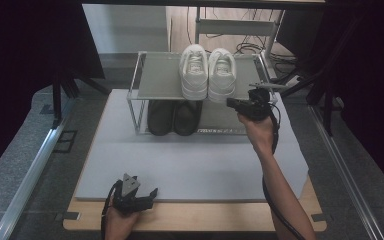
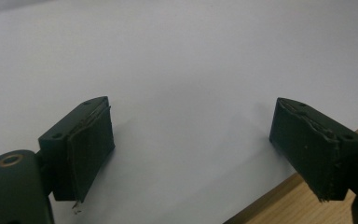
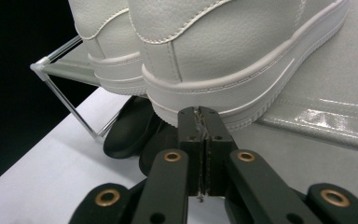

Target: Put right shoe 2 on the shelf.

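Two white sneakers (image 1: 207, 71) stand side by side on the top shelf of a metal shoe rack (image 1: 152, 82), heels toward me. Below them, on the lower level, sits a pair of black shoes (image 1: 174, 117). My right gripper (image 1: 231, 103) is shut with nothing in it, its tip just at the heel of the right white sneaker (image 3: 223, 60). The black shoes (image 3: 133, 130) show beneath the shelf edge in the right gripper view. My left gripper (image 1: 150, 194) is open near the table's front edge, and its fingers (image 2: 91, 144) hover over the white mat (image 2: 177, 70).
The rack stands at the back of a white mat (image 1: 130, 160) that covers a wooden table (image 1: 195, 220). Dark curtains hang left and right, and metal rails (image 1: 35, 165) run along the floor on both sides. Cables lie behind the rack.
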The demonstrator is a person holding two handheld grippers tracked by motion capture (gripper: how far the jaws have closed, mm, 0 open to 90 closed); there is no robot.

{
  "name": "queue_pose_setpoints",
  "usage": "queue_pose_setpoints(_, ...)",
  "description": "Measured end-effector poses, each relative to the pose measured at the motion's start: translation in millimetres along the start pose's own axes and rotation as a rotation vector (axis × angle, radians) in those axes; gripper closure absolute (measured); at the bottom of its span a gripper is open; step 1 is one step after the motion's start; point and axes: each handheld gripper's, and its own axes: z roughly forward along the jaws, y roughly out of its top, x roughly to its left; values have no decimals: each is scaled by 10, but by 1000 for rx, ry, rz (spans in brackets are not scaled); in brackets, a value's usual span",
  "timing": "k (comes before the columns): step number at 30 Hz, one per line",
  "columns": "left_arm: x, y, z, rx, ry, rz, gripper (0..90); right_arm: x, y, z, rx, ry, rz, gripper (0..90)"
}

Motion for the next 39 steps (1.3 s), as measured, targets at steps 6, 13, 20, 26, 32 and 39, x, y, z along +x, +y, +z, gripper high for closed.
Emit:
queue_pose_setpoints(6,1,0,1,-1,0,0,133,47,-8,-38,4,16,-18,833)
queue_pose_setpoints(13,0,0,3,-4,0,-1,132,110,-27,-115,6,21,-59,728)
queue_pose_setpoints(20,-1,0,3,-5,0,-1,132,97,-98,-232,-6,17,-84,621)
queue_pose_setpoints(26,0,1,0,-1,1,2,132,71,-202,-323,-4,6,-131,494)
queue_pose_setpoints(32,-2,0,0,-1,1,-1,133,28,-327,-392,8,11,-152,413)
queue_pose_setpoints(39,0,1,0,-1,1,3,133,4,-500,-469,29,-16,-195,353)
